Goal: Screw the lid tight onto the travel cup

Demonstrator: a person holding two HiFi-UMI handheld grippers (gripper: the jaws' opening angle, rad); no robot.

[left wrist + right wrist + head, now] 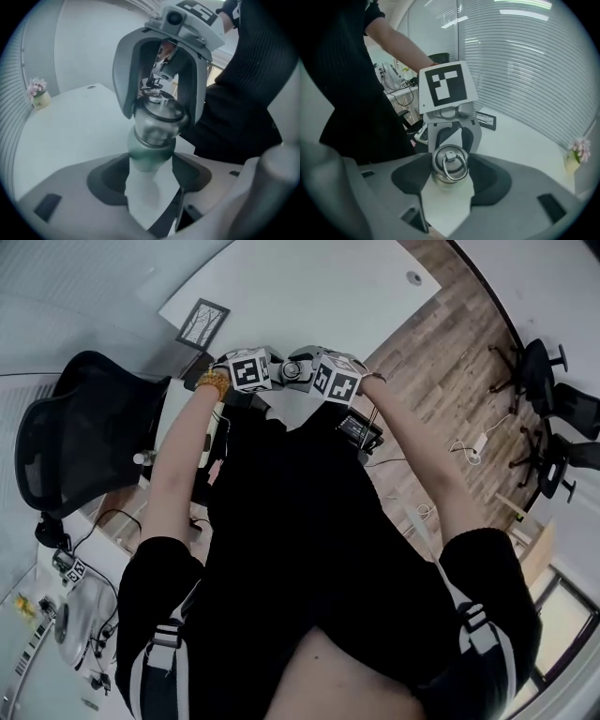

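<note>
My left gripper (151, 171) clamps the cup (150, 149) by its green body, with the white table (65, 131) behind it. My right gripper (449, 174) grips the lid (449, 163), which sits on the cup's top.

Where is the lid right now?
Right gripper view, centre: the lid is clamped in the right gripper, on the travel cup held by the left gripper opposite.

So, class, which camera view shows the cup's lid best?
The right gripper view: it looks straight onto the top of the lid, gripped between the right gripper's jaws. The left gripper view shows the lid side-on, partly wrapped by those jaws. The head view doesn't show it clearly.
</note>
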